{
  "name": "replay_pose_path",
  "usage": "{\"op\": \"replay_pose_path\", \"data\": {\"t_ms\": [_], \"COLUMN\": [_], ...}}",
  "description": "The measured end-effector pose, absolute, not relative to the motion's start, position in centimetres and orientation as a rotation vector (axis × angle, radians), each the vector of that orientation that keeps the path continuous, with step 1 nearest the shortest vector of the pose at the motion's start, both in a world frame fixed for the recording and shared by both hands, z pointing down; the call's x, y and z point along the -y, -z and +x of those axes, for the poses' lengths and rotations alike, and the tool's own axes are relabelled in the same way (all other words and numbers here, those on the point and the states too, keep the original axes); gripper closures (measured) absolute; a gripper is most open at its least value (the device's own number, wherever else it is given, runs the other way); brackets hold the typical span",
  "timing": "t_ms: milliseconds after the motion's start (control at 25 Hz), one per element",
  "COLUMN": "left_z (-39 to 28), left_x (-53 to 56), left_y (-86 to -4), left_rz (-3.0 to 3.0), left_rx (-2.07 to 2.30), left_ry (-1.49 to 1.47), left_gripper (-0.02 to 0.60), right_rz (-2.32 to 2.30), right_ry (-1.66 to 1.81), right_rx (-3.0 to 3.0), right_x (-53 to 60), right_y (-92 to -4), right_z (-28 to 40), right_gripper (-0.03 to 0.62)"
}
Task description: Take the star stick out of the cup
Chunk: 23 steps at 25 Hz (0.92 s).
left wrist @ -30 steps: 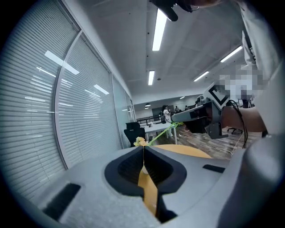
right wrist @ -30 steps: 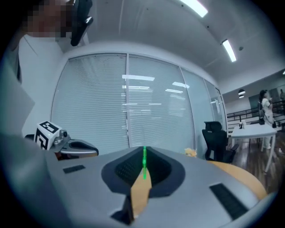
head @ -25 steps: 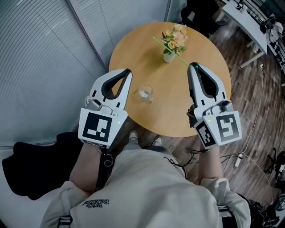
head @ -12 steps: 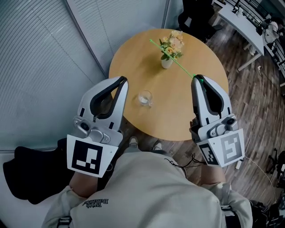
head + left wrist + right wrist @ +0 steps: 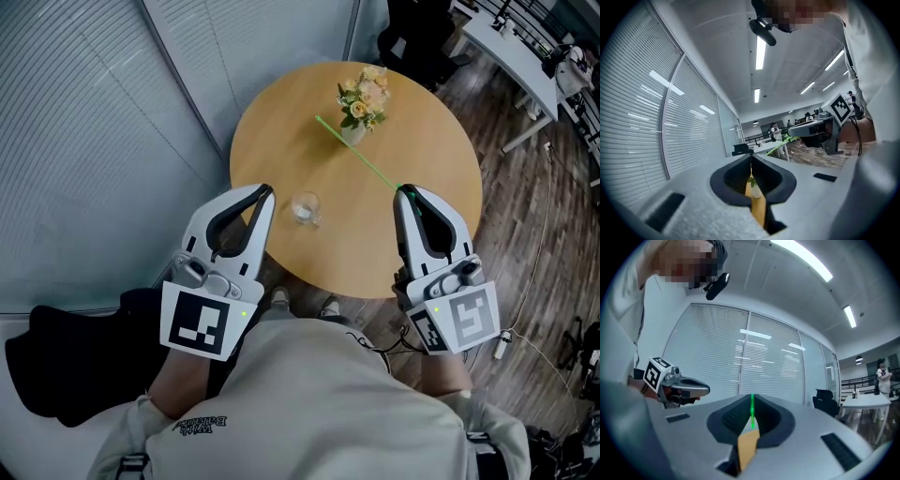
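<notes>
Head view. My right gripper (image 5: pixel 405 191), fingers pinching the green star stick (image 5: pixel 361 157), holds it slanting toward upper centre, outside the glass cup (image 5: pixel 305 206) mid-frame on the counter (image 5: pixel 281 122). My left gripper (image 5: pixel 264 190): fingers pressed together, empty.

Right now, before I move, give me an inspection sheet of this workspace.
Surface: round wooden table, bare wood showing.
Job's things: star stick, thin and green, outside the glass cup; the cup stands upright.
Clutter: flower vase on the table's far side.
Grippers: right gripper shut on the stick's near end; left gripper shut, holding nothing.
Cables: white cable on the floor at right.
Surroundings: window blinds, white desk, wooden floor.
</notes>
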<state>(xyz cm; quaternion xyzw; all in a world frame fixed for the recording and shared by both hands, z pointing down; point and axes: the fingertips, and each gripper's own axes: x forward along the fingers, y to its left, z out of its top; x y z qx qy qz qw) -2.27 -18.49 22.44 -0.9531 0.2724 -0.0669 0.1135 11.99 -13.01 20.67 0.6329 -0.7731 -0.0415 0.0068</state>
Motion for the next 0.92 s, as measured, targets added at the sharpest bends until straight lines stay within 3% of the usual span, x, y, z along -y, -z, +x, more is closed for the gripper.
{"op": "replay_pose_path", "data": {"t_ms": [920], "left_z": [-1.6], "left_x": [19.1], "left_y": [-23.5], "left_rz": [-2.790], "left_rx": [-0.790], "left_ry": [0.215], "left_gripper": [0.558], "right_rz": [1.895], "right_ry": [-0.011], "right_rx": [2.518], "right_x": [14.7], "right_y": [-22.1], "right_z": [11.3], "right_gripper": [0.557]}}
